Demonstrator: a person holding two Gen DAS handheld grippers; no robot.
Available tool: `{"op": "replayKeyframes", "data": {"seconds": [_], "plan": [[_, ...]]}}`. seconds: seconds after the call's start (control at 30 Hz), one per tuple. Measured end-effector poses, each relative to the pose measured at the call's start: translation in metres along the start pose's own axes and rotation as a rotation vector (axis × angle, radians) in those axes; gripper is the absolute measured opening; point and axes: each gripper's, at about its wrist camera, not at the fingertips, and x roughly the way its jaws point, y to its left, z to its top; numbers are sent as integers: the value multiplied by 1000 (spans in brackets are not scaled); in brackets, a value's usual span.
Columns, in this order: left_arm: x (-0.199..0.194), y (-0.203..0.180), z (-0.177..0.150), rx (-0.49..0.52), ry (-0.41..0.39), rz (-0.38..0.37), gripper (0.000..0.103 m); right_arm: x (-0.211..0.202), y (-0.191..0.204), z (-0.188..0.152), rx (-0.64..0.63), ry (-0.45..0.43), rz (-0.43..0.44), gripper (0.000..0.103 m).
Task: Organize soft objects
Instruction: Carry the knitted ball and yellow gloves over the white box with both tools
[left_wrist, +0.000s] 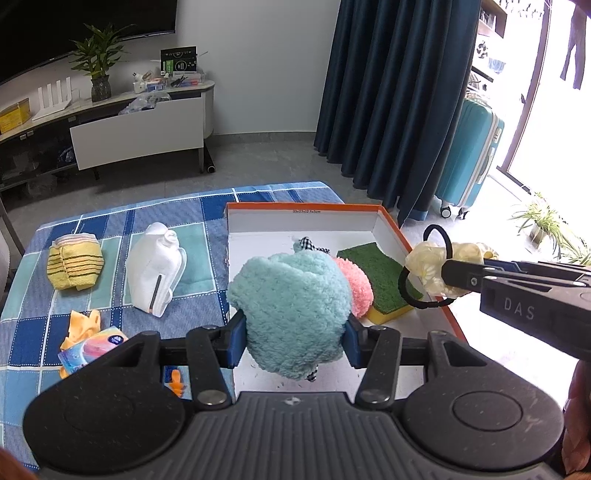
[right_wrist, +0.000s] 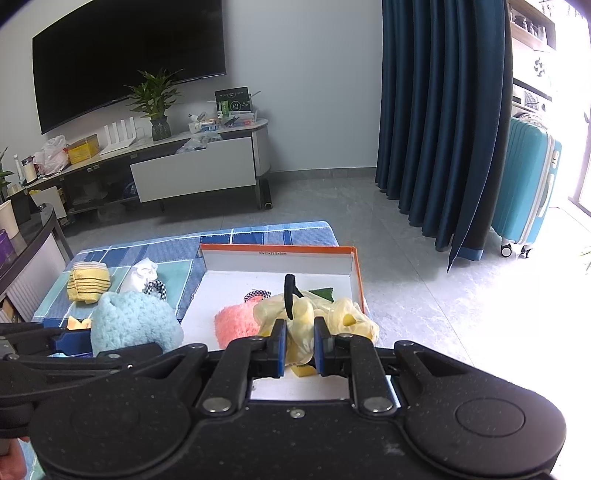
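Checkered cloth (left_wrist: 110, 221) carries box (left_wrist: 303, 210), towel (left_wrist: 75, 266), white bottle (left_wrist: 155, 273).

Both wrist cameras looked forward and down from close above the orange-rimmed box (left_wrist: 391, 218) (right_wrist: 354, 266) (centre frame in each), sharing the checked cloth (left_wrist: 110, 229) (right_wrist: 240, 236) and the TV stand (left_wrist: 140, 129) (right_wrist: 192, 173).

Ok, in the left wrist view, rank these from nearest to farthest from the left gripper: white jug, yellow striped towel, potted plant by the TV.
1. White jug, on the cloth, ahead and left of the left gripper.
2. Yellow striped towel, farther left on the cloth.
3. Potted plant, across the room on the TV stand.
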Motion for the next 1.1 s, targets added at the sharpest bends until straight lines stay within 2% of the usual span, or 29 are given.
{"op": "replayKeyframes", "data": {"seconds": [1.1], "plan": [[67,16,57,-13,43,-23,52,61,-10,41,13,32,9,19]]}}
